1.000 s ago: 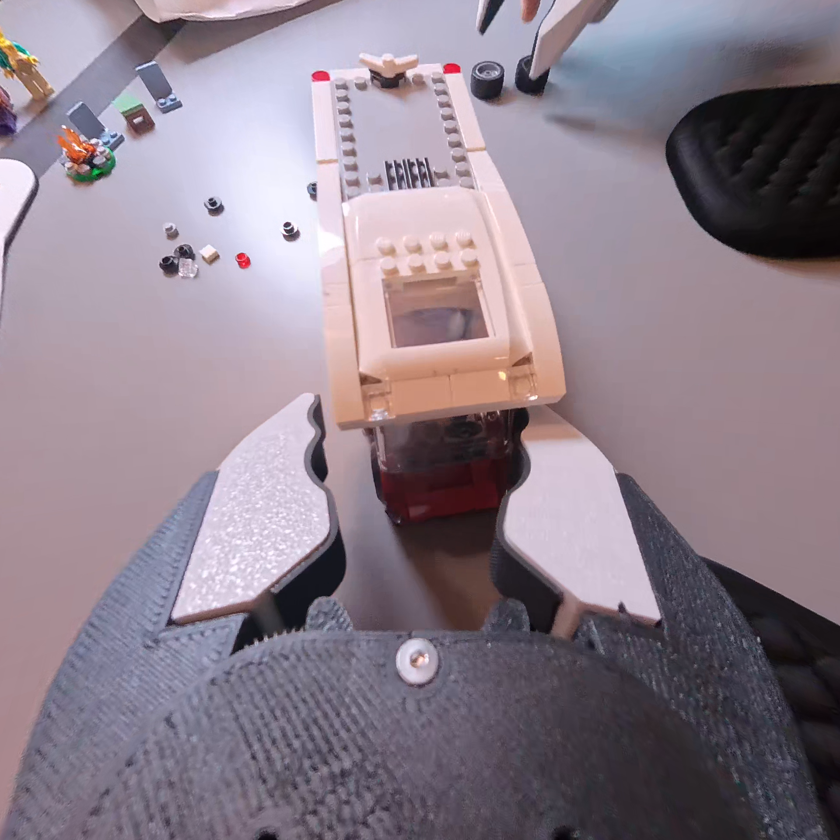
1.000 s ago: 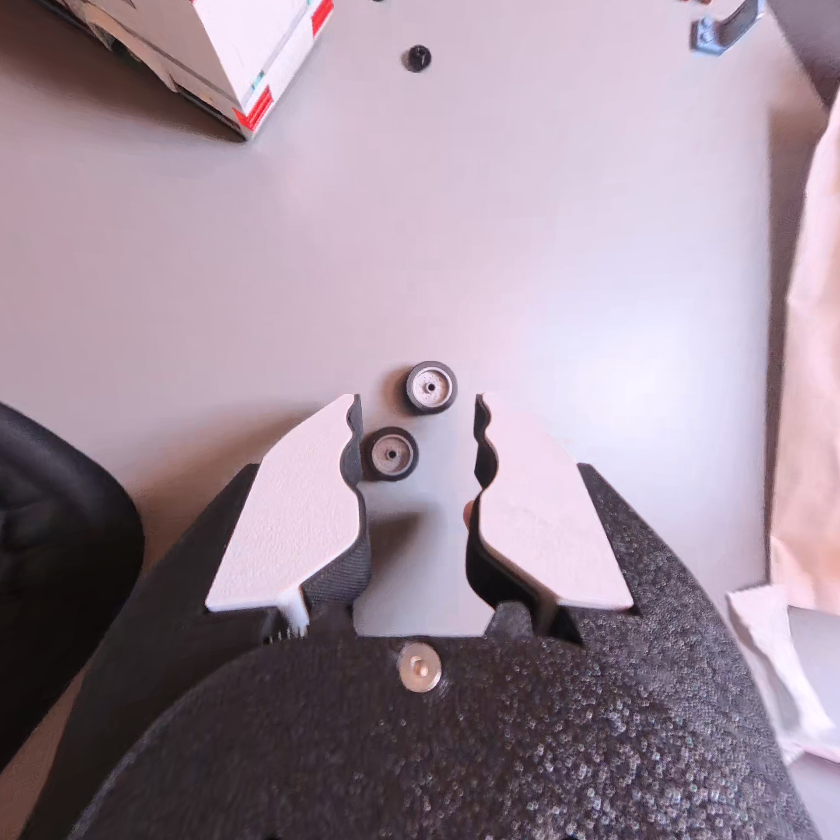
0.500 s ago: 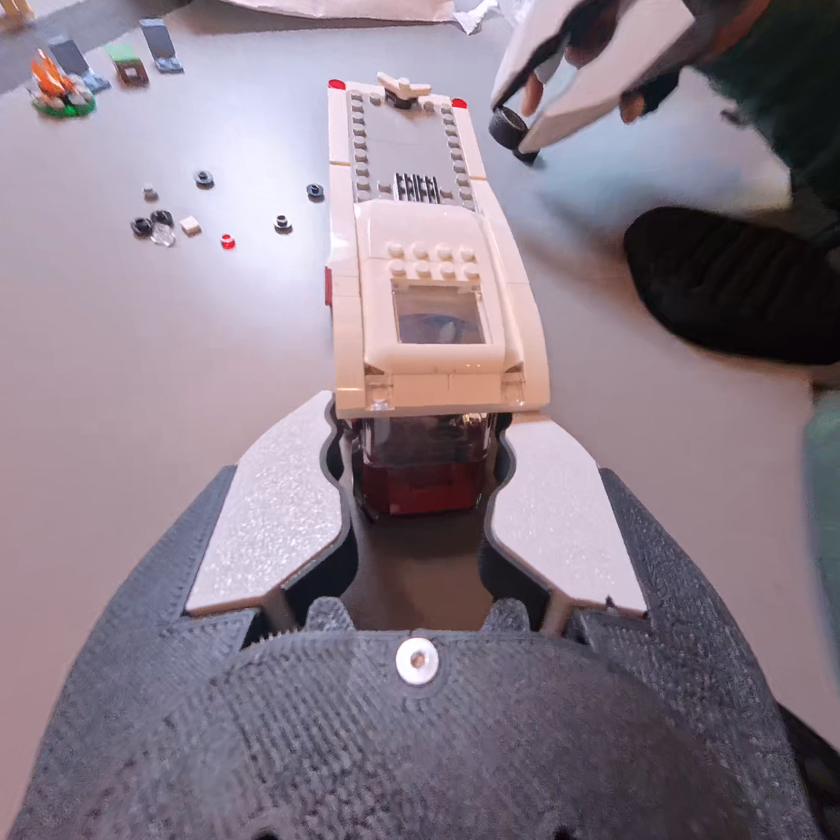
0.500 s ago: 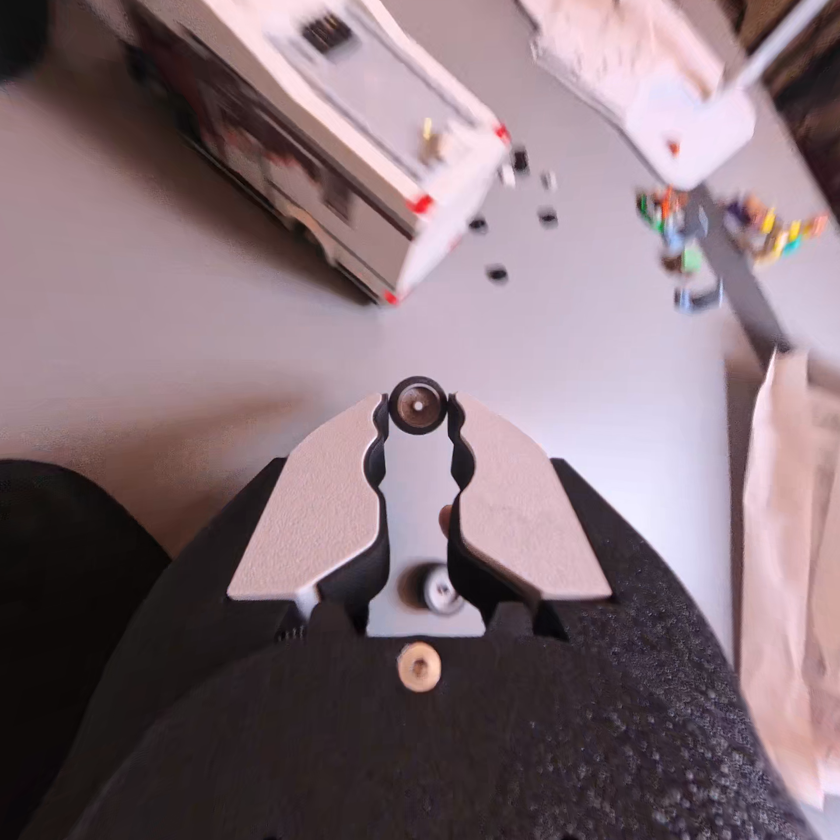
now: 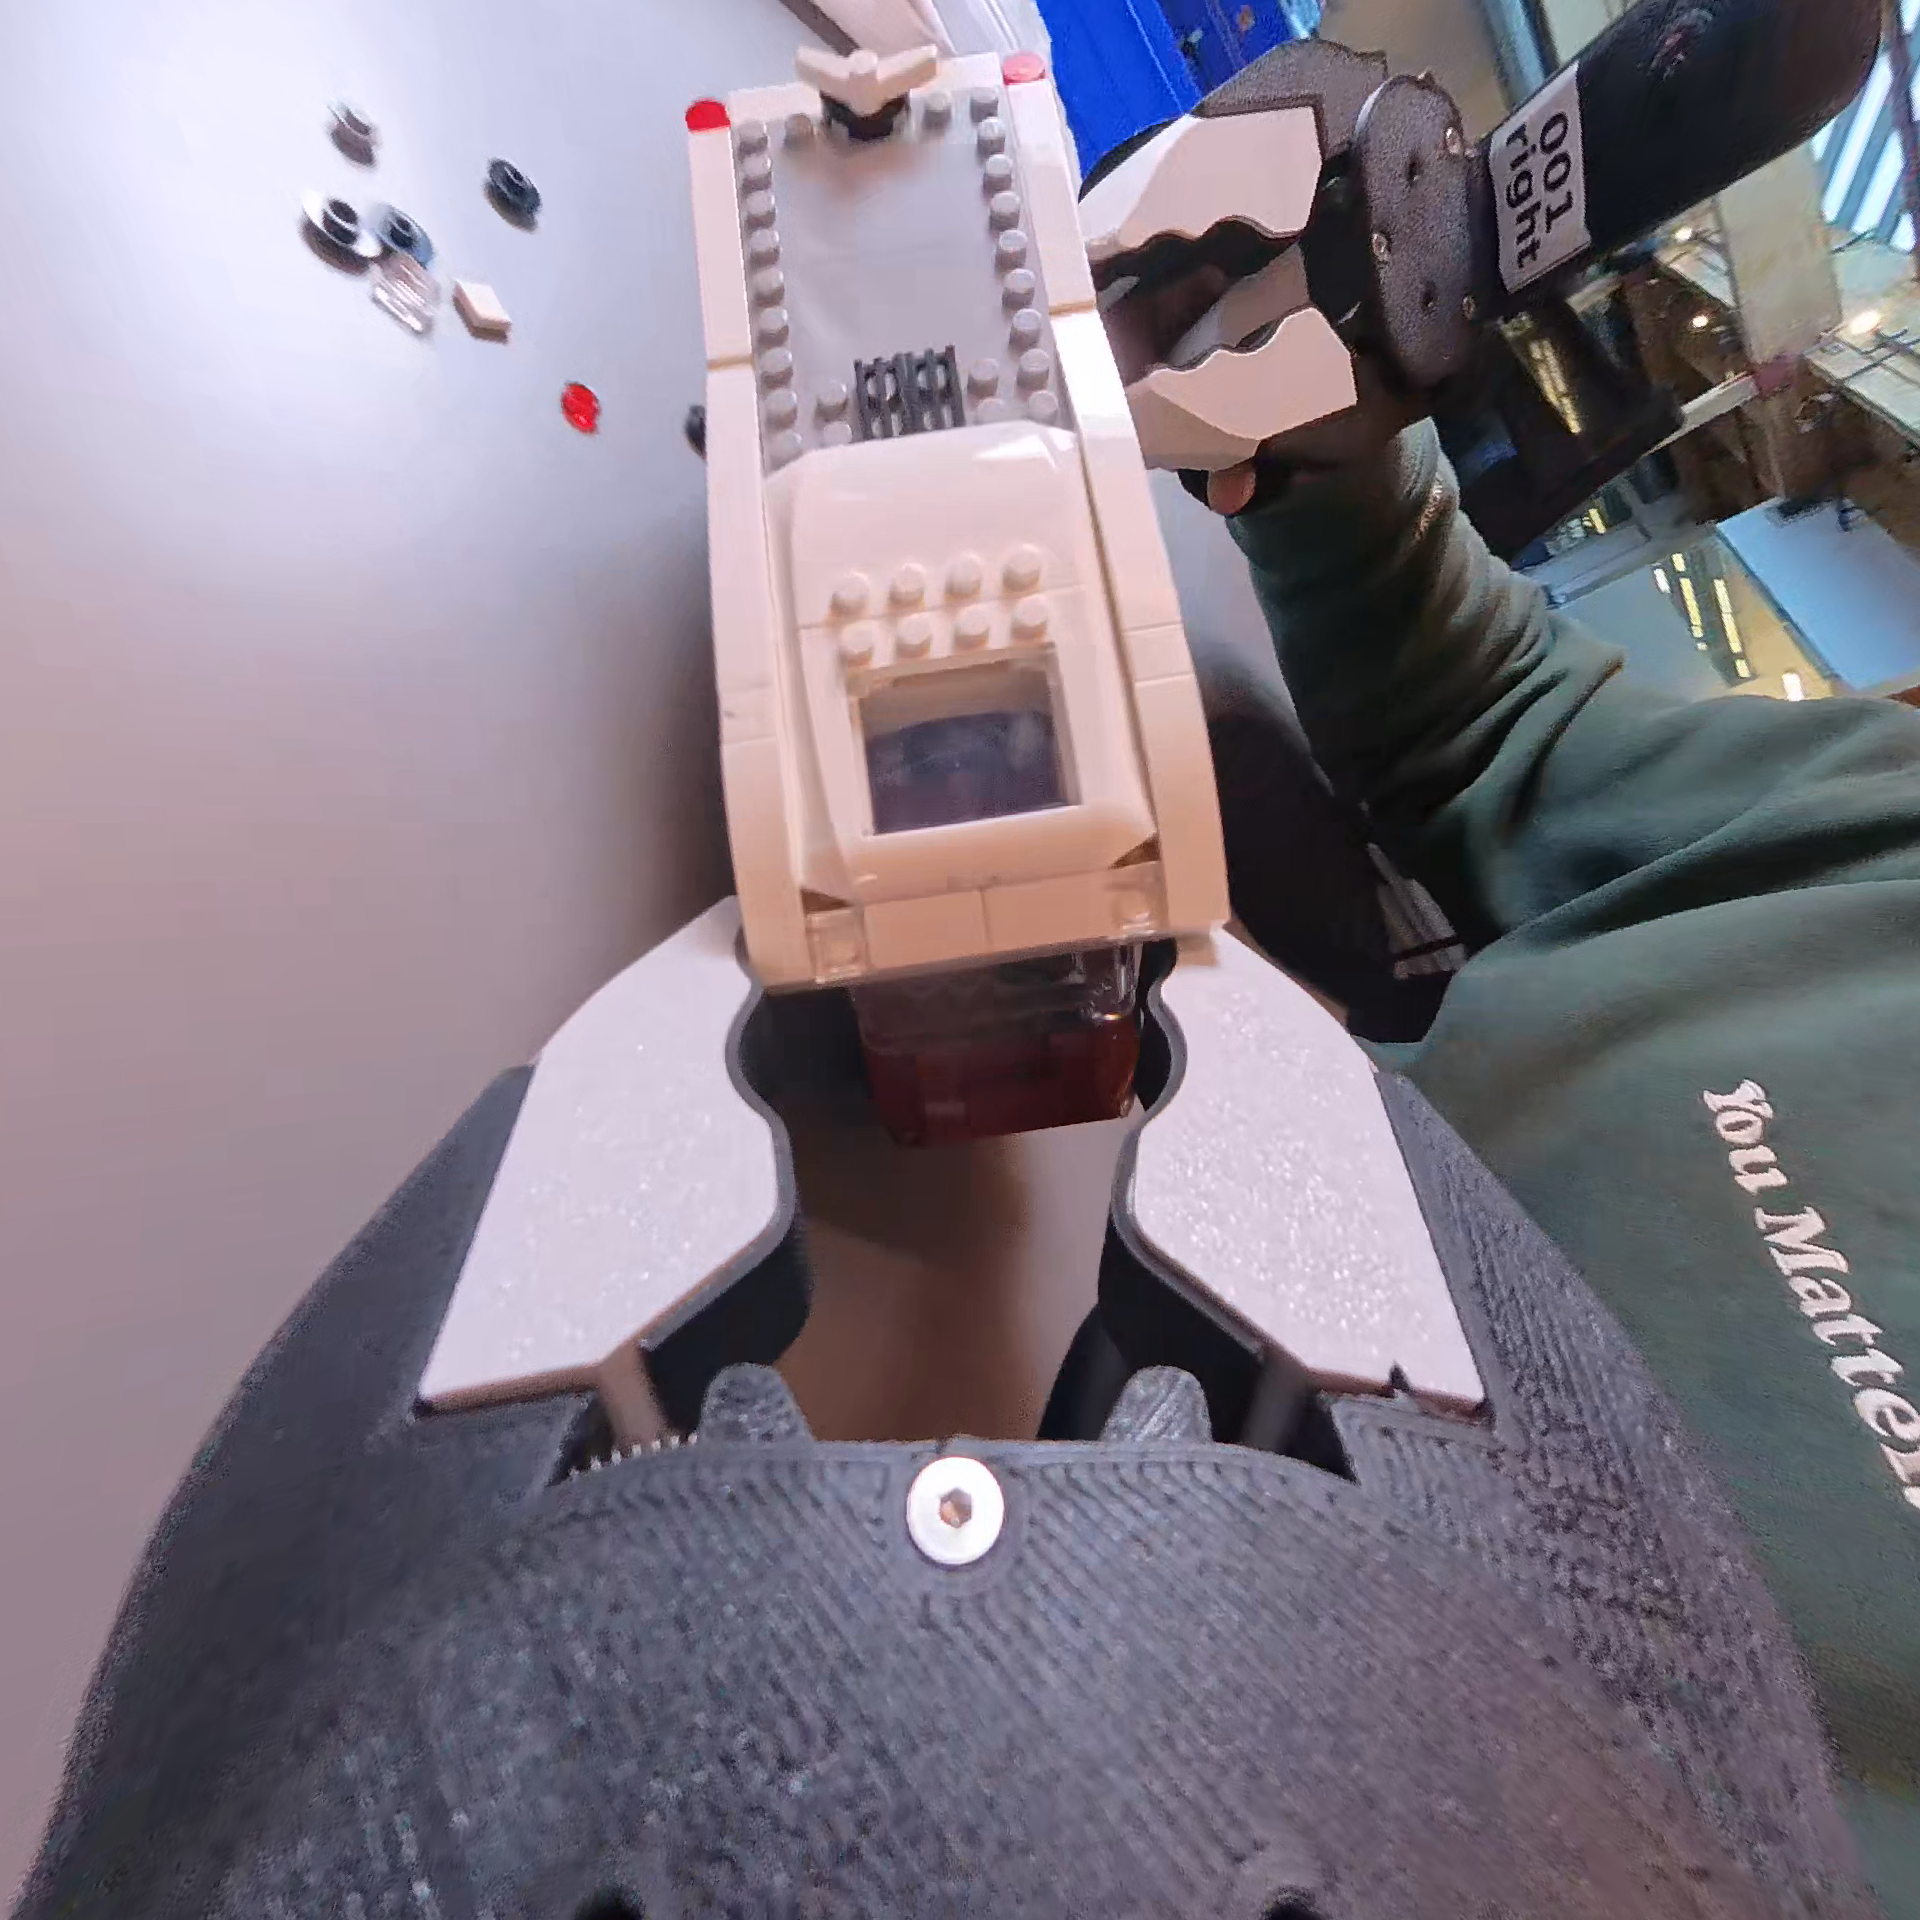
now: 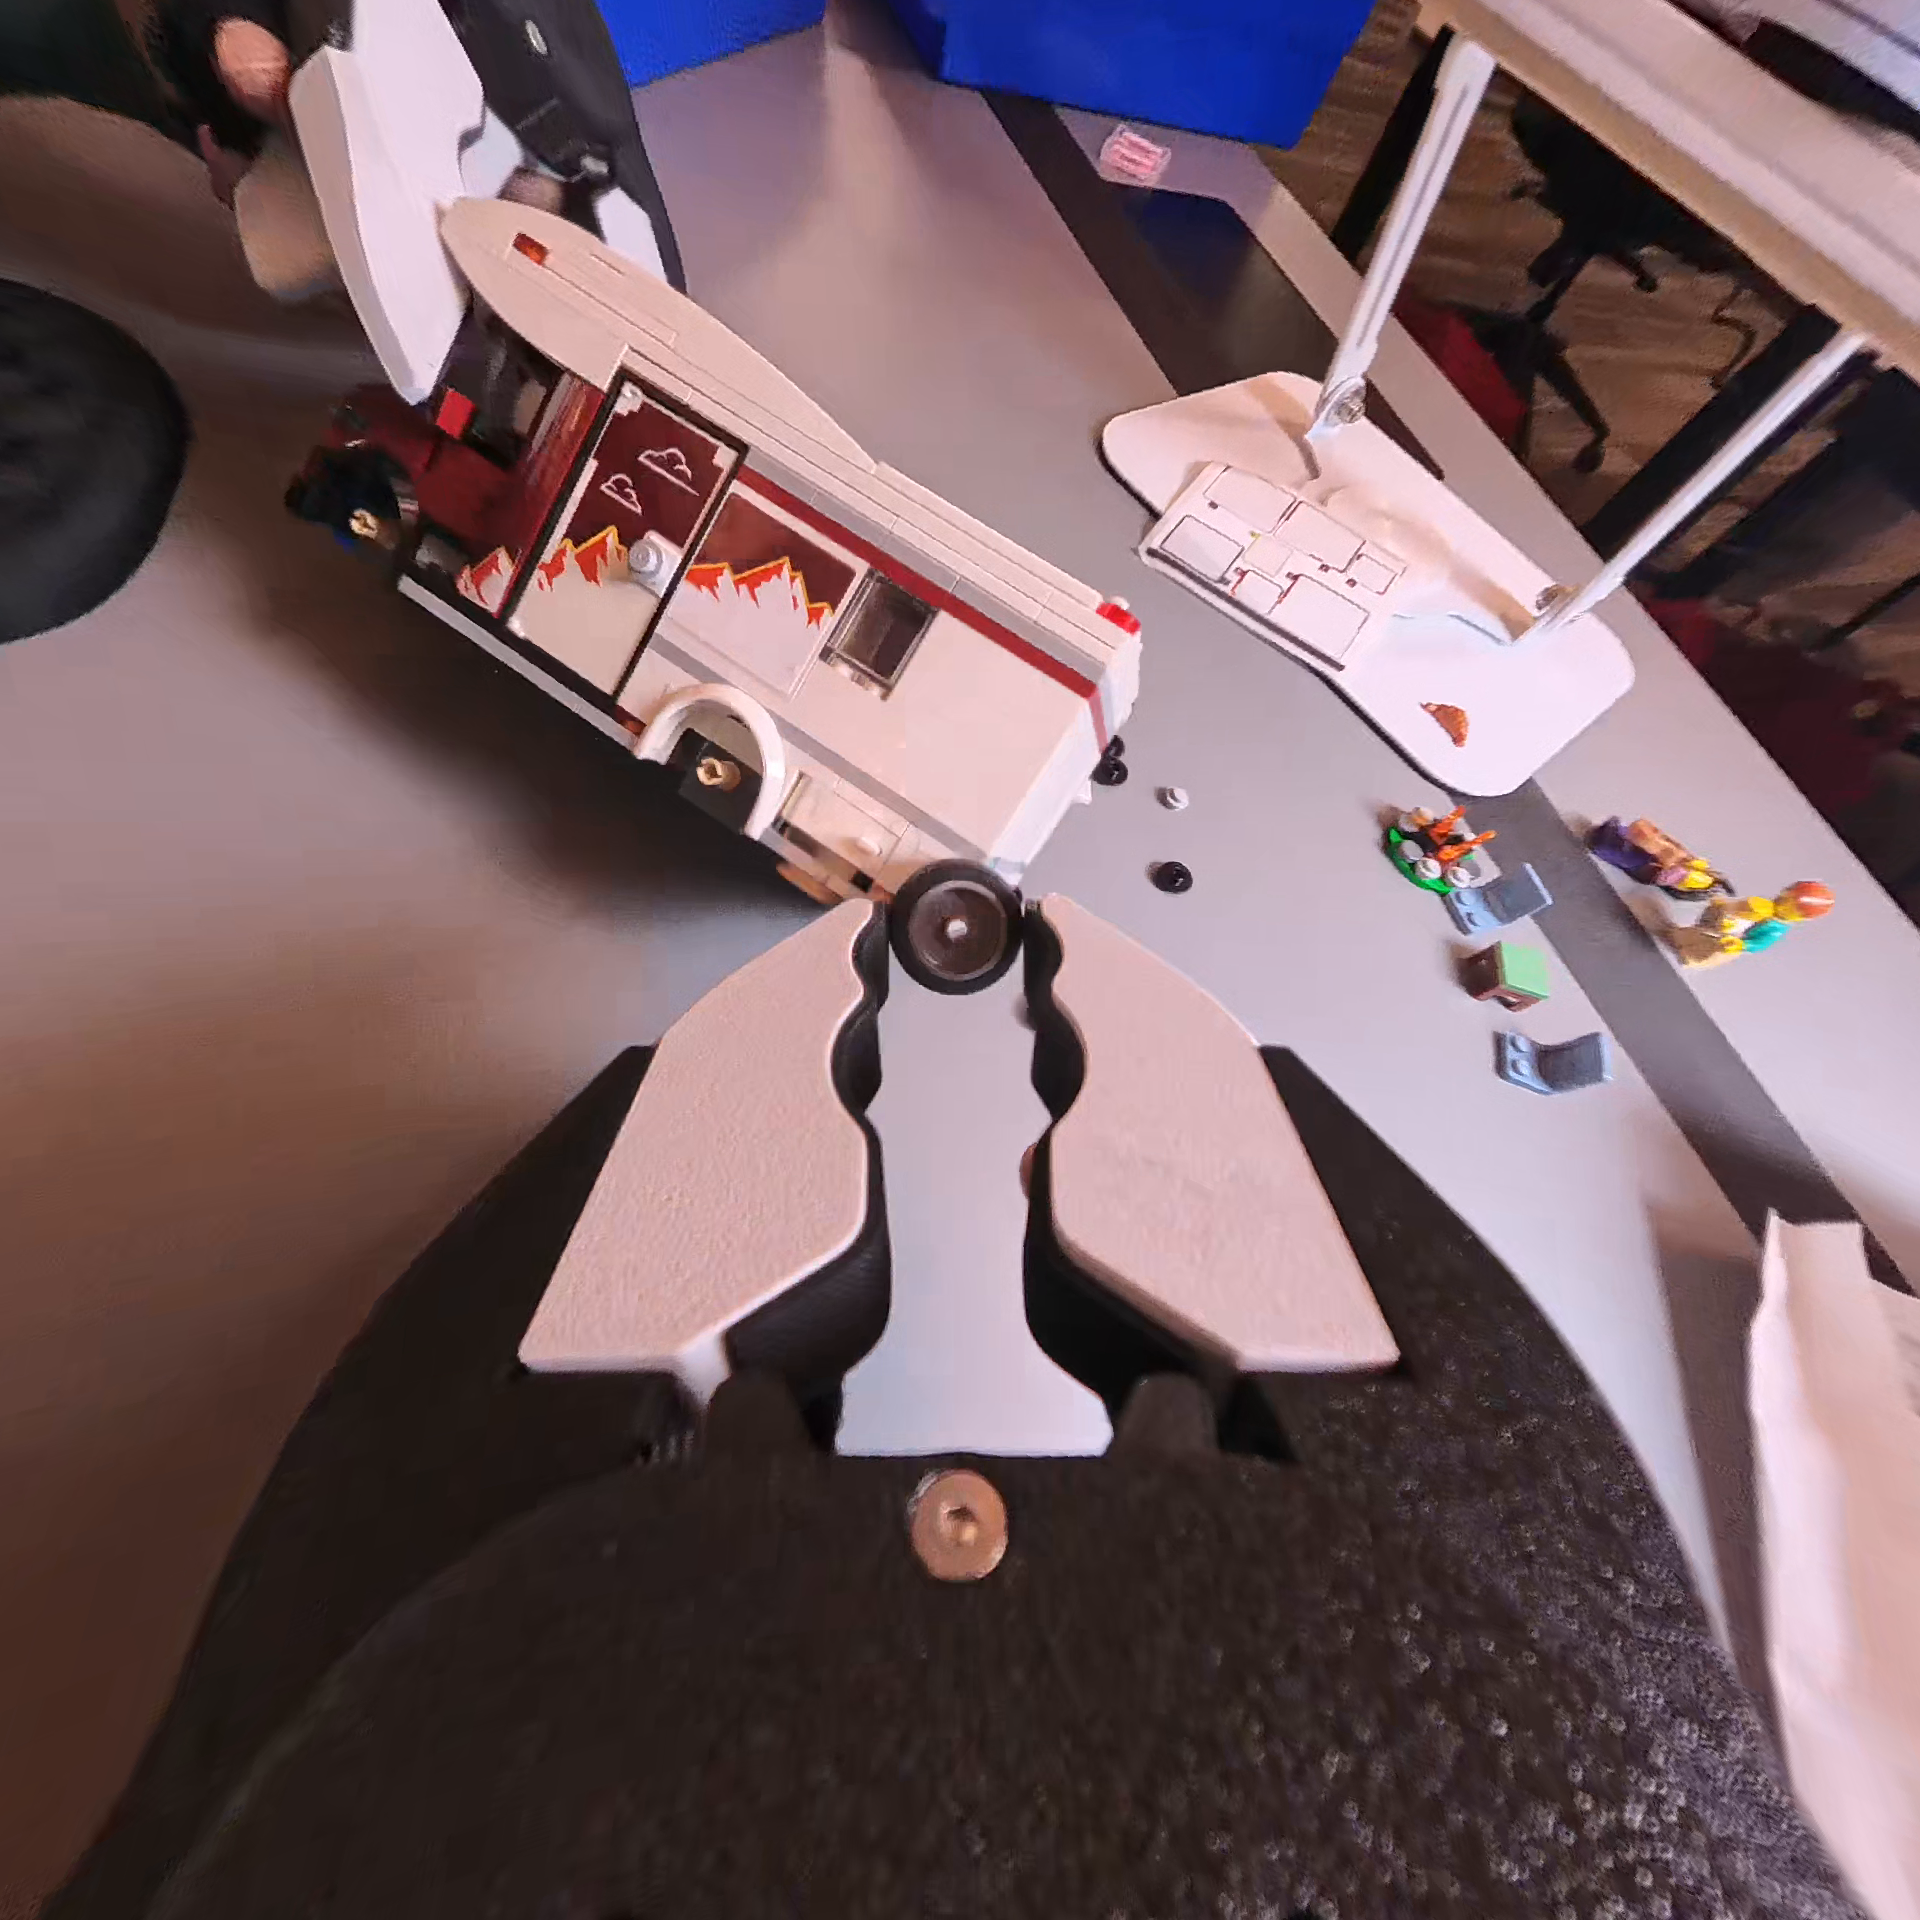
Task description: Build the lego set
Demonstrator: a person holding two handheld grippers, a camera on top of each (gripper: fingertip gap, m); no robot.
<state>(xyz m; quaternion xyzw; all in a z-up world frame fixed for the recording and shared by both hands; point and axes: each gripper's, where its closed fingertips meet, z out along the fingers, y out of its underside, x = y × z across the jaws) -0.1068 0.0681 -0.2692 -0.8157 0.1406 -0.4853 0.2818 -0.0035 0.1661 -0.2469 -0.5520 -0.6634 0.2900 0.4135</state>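
Left claw: I have my left gripper [image 5: 951,997] pinching the front end of the toy camper [image 5: 935,540]. The fingers [image 5: 644,1164] sit either side of the dark red cab under the cream roof, and the right view shows the nose lifted with the far rear corner down near the table.

Why held so: as I judge it, gripping the narrow cab leaves the long side and the wheel arch [image 6: 717,727] open to my other hand.

Right claw: my right gripper [image 6: 954,930] is closed on a small black wheel [image 6: 954,928], one fingertip [image 6: 1081,977] pressed on each side of the tyre and the hub facing the camera. It hangs just near the camper's lower rear edge.

Where the wheel is: between my right fingertips, off the table, close to the empty arch, where a small tan peg shows.

Loose bits: small round studs [image 5: 353,234] and a red dot [image 5: 580,405] lie left of the camper; little figures [image 6: 1745,920], a green-topped block [image 6: 1512,971] and blue-grey seats [image 6: 1553,1060] lie to the right, well apart.

Surface: a smooth grey table [image 6: 260,935], with a white stand base [image 6: 1486,717] at the far right carrying a sticker sheet [image 6: 1273,556].

Room: blue boxes [image 6: 1122,52] beyond the far edge, another desk and dark chairs behind; a green sleeve [image 5: 1558,831] on the right.
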